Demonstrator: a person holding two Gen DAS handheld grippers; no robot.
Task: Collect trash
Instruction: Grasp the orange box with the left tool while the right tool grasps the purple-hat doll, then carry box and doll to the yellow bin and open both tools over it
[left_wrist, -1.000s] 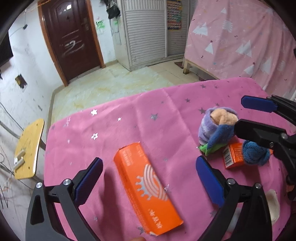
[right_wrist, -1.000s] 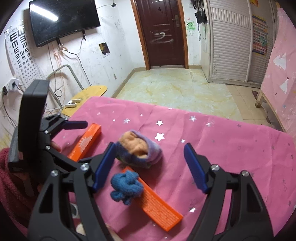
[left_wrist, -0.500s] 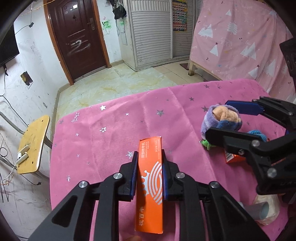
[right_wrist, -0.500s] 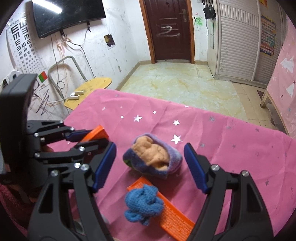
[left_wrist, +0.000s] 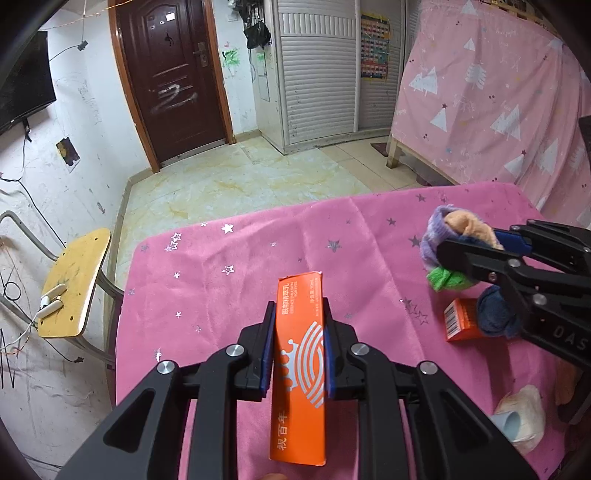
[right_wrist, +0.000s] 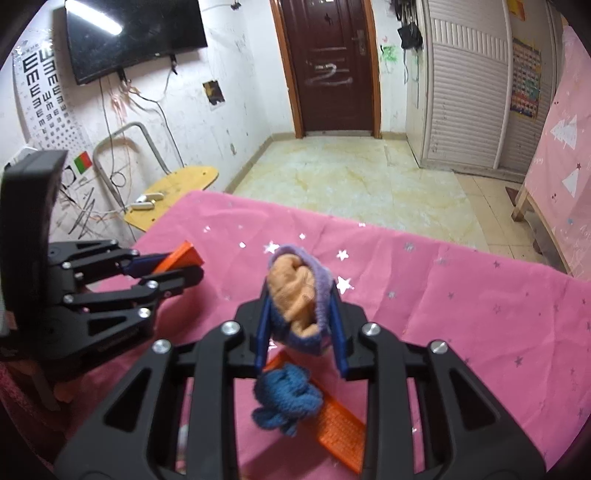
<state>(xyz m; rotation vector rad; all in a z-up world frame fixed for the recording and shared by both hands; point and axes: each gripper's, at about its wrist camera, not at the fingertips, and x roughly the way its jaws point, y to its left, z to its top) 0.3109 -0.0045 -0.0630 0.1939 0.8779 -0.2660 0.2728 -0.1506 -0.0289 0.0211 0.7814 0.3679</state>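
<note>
The orange box (left_wrist: 301, 373) sits clamped at mid-length in the left gripper (left_wrist: 297, 354), its long faces between the pads; it looks light, thin card, stiff along its length but likely to crush under a hard squeeze; the sides are the right hold. The right gripper (right_wrist: 301, 328) is closed on the soft sock bundle (right_wrist: 299, 299), which should compress and grip easily; a blue knit (right_wrist: 286, 404) and a second box (right_wrist: 338, 432) lie beneath on the pink table (right_wrist: 480, 314); a crumpled tissue (left_wrist: 522, 413) lies nearby.
</note>
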